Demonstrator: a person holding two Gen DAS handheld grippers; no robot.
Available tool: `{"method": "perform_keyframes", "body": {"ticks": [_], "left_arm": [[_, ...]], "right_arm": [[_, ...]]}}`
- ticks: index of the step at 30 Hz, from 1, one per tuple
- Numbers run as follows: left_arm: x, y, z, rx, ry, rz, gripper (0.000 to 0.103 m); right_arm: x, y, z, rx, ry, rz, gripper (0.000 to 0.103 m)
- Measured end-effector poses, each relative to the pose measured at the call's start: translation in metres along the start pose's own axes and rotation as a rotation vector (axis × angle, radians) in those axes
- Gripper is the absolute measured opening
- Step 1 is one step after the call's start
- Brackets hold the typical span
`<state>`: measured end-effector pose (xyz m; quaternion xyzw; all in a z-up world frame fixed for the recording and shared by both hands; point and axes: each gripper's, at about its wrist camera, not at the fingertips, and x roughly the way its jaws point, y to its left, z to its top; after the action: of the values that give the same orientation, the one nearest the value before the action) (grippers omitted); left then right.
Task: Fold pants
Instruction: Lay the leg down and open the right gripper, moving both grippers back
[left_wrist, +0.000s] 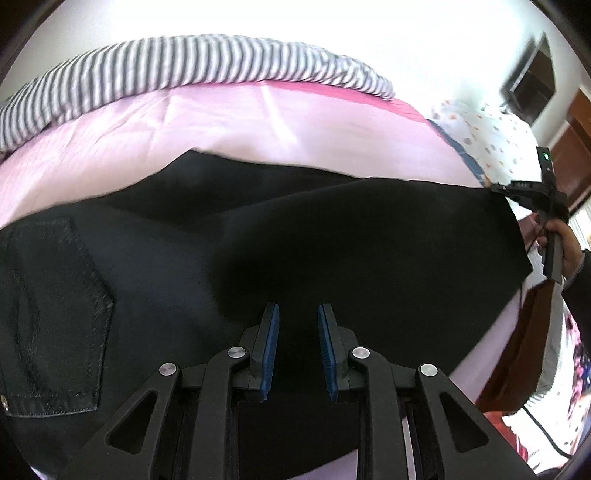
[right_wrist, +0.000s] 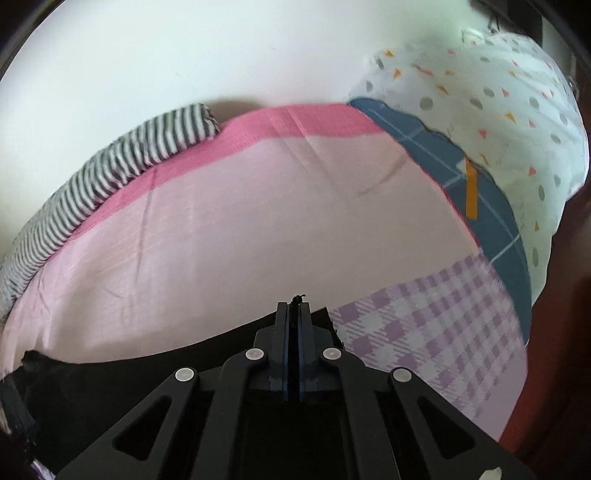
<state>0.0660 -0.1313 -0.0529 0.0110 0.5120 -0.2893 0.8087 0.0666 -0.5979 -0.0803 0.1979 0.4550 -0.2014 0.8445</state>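
The right gripper (right_wrist: 294, 310) has its jaws pressed together on the corner edge of the black pants (left_wrist: 295, 236), a frayed thread of the cloth sticking up between the pads. The left gripper (left_wrist: 298, 325) hangs just above the middle of the pants with its blue pads apart and only black cloth showing beneath the gap; nothing is pinched. The pants lie spread across the pink bedsheet (right_wrist: 221, 229), back pocket (left_wrist: 55, 288) toward the left, far hem running to the right gripper's corner. Beyond the pants' upper edge the sheet is open as far as a striped cloth (left_wrist: 184, 62) bunched along the wall. To the right sit a spotted pillow (right_wrist: 498, 122) and a lilac checked patch (right_wrist: 443, 332) at the bed's edge.
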Motion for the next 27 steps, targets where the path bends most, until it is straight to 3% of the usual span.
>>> {"method": "perform_keyframes", "body": {"ticks": [2,4,6,10,13,19,22,27], "left_arm": [[-0.004,0.008,-0.004,-0.012,-0.013,-0.005,0.023],[-0.009,0.014,-0.006,-0.019,-0.018,0.006,0.023],[-0.012,0.020,-0.007,-0.015,-0.023,0.027,0.023],[-0.026,0.038,-0.012,-0.042,-0.042,0.055,0.023],[-0.046,0.059,-0.015,-0.070,-0.089,0.092,0.023],[-0.080,0.112,-0.017,-0.187,-0.182,0.219,0.023],[-0.093,0.134,-0.024,-0.228,-0.202,0.273,0.024],[-0.106,0.156,-0.030,-0.256,-0.215,0.296,0.024]], "right_arm": [[0.011,-0.002,-0.002,0.014,0.027,-0.019,0.003],[0.018,-0.004,-0.003,0.027,0.047,-0.042,0.010],[0.017,-0.006,-0.004,0.027,0.061,-0.067,0.028],[-0.007,-0.005,-0.004,0.016,0.029,-0.091,0.031],[-0.036,0.007,-0.001,0.006,-0.013,-0.046,0.032],[-0.056,0.116,-0.016,-0.240,0.039,0.188,0.032],[-0.045,0.193,-0.034,-0.375,0.138,0.354,0.032],[-0.023,0.304,-0.064,-0.557,0.257,0.504,0.032]]}}
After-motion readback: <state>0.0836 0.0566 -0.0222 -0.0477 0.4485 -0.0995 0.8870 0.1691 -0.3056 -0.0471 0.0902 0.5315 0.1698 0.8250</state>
